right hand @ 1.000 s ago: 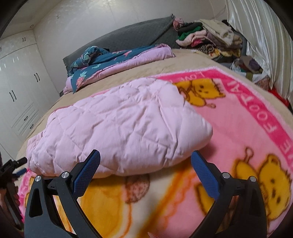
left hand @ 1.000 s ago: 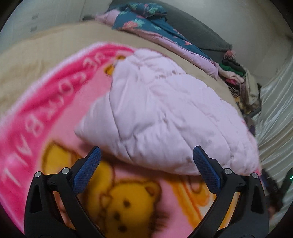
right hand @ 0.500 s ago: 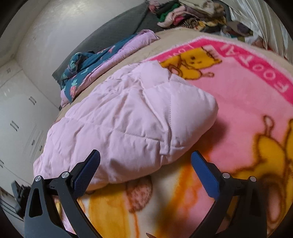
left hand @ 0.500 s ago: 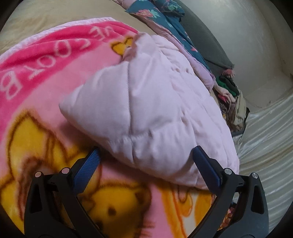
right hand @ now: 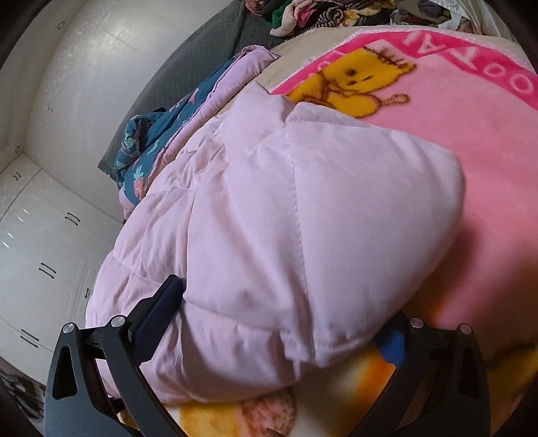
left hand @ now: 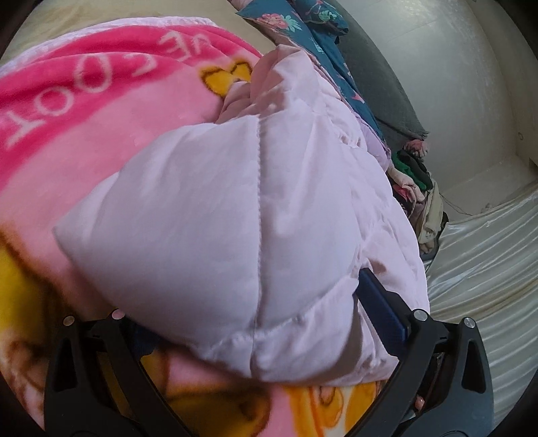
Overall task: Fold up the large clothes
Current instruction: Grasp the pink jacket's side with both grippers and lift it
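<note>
- A pale pink quilted jacket (left hand: 255, 201) lies folded into a thick puffy bundle on a pink fleece blanket (left hand: 101, 101) that has yellow bears and white letters on a darker pink border.
- In the left wrist view, the left gripper (left hand: 259, 322) has its fingers spread wide, and the near edge of the jacket bulges in between them.
- Its right blue pad (left hand: 380, 302) presses against the side of the bundle; the left pad is almost hidden under the fabric. The jaws do not pinch the cloth.
- In the right wrist view, the right gripper (right hand: 282, 322) is also wide open around the near edge of the same jacket (right hand: 302, 235).
- Its left pad (right hand: 161, 312) touches the quilted surface, and the right pad (right hand: 390, 343) is partly covered by the overhanging corner of the bundle.
- This rounded corner of the jacket points to the right over the blanket (right hand: 487, 168), and a stitched seam runs from far to near across the middle of the bundle.
- Behind the jacket, on the far side of the bed, a dark blue flowered quilt (right hand: 151, 144) with a lilac lining lies in a heap, touching the jacket's far edge.
- Further away there is a grey headboard (right hand: 201, 60) and a pile of mixed clothes (right hand: 309, 13).
- White cupboard doors (right hand: 43, 252) stand at the left.
</note>
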A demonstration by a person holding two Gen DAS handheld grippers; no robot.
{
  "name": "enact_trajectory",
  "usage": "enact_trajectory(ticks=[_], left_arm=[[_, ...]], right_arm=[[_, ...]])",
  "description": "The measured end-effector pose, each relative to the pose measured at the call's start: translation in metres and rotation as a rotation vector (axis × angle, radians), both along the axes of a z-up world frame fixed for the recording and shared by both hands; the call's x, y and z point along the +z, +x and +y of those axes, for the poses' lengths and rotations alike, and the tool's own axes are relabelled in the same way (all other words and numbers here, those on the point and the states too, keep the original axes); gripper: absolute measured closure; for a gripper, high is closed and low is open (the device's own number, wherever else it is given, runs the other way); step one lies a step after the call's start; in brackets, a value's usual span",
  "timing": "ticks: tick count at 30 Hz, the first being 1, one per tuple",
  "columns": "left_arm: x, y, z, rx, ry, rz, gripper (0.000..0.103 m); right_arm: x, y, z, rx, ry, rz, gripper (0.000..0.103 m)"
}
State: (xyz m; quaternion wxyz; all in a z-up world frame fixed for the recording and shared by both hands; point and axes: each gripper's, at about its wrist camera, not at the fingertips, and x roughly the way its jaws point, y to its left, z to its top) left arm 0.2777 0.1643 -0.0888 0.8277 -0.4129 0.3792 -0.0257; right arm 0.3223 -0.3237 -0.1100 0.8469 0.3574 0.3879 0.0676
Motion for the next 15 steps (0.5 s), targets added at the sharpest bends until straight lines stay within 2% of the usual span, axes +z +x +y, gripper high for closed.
enact_trajectory(ticks=[4, 6, 7, 11, 14, 15], left_arm=[[0.001, -0.001, -0.004, -0.005, 0.010, -0.004, 0.008], [0.004, -0.003, -0.006, -0.010, 0.021, -0.006, 0.008], [0.005, -0.003, -0.007, -0.010, 0.027, -0.008, 0.008], [0.008, -0.003, -0.011, -0.010, 0.049, -0.010, 0.009], [0.012, -0.005, -0.013, -0.015, 0.079, -0.011, 0.018], [0.016, -0.003, -0.016, -0.018, 0.095, -0.014, 0.026]], right_arm=[[0.003, 0.002, 0.005, 0.019, -0.038, -0.022, 0.009], [0.005, 0.001, 0.007, 0.039, -0.049, -0.039, 0.020], [0.006, 0.000, 0.008, 0.047, -0.062, -0.046, 0.022], [0.019, -0.005, 0.020, 0.089, -0.174, -0.100, 0.039], [0.028, -0.009, 0.028, 0.108, -0.241, -0.124, 0.047], [0.030, -0.010, 0.031, 0.112, -0.261, -0.133, 0.050]])
